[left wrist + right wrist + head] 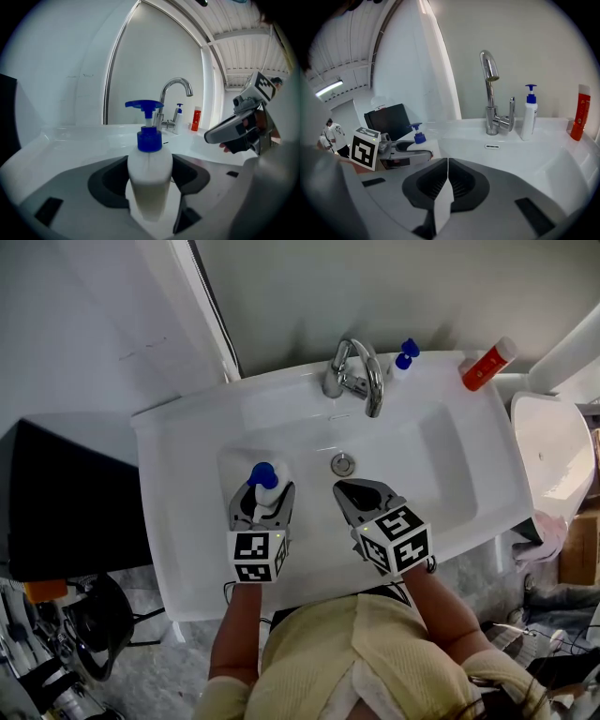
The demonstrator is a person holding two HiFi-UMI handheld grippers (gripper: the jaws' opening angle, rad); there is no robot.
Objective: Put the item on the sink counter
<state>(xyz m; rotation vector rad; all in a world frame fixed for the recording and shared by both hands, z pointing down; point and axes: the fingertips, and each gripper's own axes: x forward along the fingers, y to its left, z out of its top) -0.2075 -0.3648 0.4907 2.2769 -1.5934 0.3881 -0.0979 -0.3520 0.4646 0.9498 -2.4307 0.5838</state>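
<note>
Bright even light; fisheye vignetting in gripper views; near foreground blurred.

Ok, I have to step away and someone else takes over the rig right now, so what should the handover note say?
Left hand-held gripper: shut on the white pump bottle, upright over the left side of the sink.
Right hand-held gripper: shut, empty, over the basin near the drain.
At the back of the sink counter: a second pump bottle beside the faucet, and a red bottle at the right corner.
Done: bottle grasped.
Left: set it on the counter and release. I cannot tell whether its base is touching down.
</note>
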